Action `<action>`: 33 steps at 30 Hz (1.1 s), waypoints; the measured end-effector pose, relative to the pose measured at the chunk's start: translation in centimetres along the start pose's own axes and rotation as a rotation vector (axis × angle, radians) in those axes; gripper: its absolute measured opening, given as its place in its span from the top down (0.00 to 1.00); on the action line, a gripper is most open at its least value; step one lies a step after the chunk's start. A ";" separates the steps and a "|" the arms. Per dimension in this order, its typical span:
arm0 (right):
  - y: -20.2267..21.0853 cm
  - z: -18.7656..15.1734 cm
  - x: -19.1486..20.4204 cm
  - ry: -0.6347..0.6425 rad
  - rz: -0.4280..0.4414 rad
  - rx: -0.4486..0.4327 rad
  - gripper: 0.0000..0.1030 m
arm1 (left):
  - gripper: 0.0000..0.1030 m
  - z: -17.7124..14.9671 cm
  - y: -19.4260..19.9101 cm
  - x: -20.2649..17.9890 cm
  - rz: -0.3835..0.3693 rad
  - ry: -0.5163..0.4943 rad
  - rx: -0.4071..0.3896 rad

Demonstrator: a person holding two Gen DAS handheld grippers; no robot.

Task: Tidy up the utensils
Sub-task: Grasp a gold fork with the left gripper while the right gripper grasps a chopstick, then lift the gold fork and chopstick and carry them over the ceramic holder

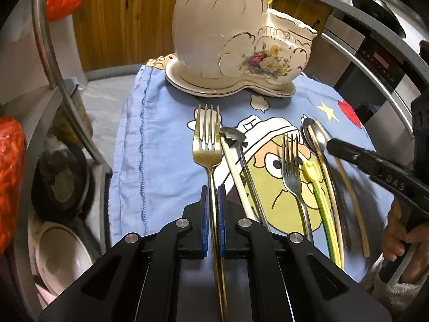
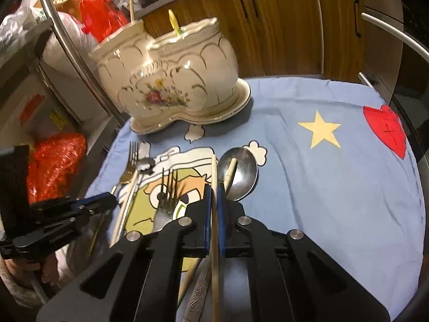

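Nearest, our left gripper point(image 1: 213, 196) clamps the gold fork point(image 1: 207, 145) by its handle, and our right gripper point(image 2: 214, 196) pinches a wooden chopstick point(image 2: 214, 171). Both lie on the blue cartoon cloth point(image 2: 308, 182); farther off stands the floral ceramic utensil holder point(image 1: 228, 35).

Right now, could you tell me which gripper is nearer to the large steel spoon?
Right. The right gripper is shut on a chopstick right beside the large steel spoon. The left gripper is shut on the gold fork at the far end of the row.
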State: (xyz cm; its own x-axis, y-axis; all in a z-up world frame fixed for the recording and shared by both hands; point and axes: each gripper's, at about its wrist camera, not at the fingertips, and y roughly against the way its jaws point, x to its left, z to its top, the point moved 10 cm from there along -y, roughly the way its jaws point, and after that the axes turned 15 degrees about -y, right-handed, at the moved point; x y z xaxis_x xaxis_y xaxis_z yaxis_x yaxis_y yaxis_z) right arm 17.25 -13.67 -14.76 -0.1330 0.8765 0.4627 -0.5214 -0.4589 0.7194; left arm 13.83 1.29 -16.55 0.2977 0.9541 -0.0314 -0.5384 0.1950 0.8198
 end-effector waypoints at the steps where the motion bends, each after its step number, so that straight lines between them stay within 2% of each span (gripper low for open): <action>1: 0.4 0.1 0.0 0.000 0.005 -0.009 0.96 | 0.94 0.0 0.0 0.0 -0.002 0.001 -0.002; 9: 3.0 1.1 0.1 -0.009 0.038 -0.068 0.96 | 0.94 0.4 1.6 0.0 -0.009 0.004 -0.053; 23: 6.3 3.4 1.7 0.009 0.091 -0.159 0.96 | 0.94 3.6 8.0 0.0 0.000 -0.031 -0.204; 33: 9.1 6.5 3.6 0.028 0.159 -0.276 0.96 | 0.94 6.1 12.4 0.4 0.051 -0.069 -0.315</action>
State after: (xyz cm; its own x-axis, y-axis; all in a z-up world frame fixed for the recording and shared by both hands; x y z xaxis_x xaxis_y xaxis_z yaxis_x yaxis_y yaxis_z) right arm 17.48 -15.60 -3.18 -0.2525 0.8024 0.5407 -0.7005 -0.5371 0.4700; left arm 12.09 2.74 -2.90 0.3111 0.9489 0.0532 -0.7684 0.2182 0.6016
